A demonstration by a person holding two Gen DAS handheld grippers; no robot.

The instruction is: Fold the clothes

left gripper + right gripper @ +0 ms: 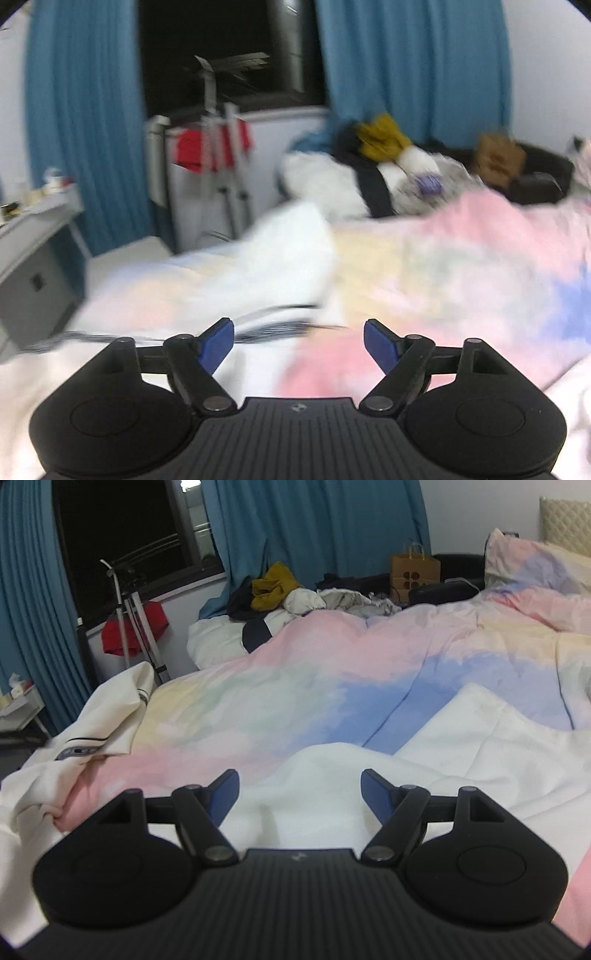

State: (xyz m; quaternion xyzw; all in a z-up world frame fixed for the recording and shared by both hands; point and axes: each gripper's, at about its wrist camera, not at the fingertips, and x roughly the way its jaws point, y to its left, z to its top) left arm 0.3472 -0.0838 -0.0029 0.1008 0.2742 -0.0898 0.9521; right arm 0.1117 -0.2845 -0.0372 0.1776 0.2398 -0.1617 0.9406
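Left wrist view: motion-blurred. Left gripper [298, 341] jaws spread wide, nothing between them, low over white garment [258, 258] lying on bed with pastel duvet [461, 258]. Dark striped trim on garment just ahead of jaws; likely edge to grab. No legible writing.

Right wrist view: sharp. Right gripper [299, 794] jaws apart, empty, above white garment [461, 749] spread on duvet [295, 679], probably for flat folding. Far part of garment [118, 709] raised at left, striped trim showing. Small mark there, unreadable. Paper bag [415, 572] behind: dot pattern, no text.
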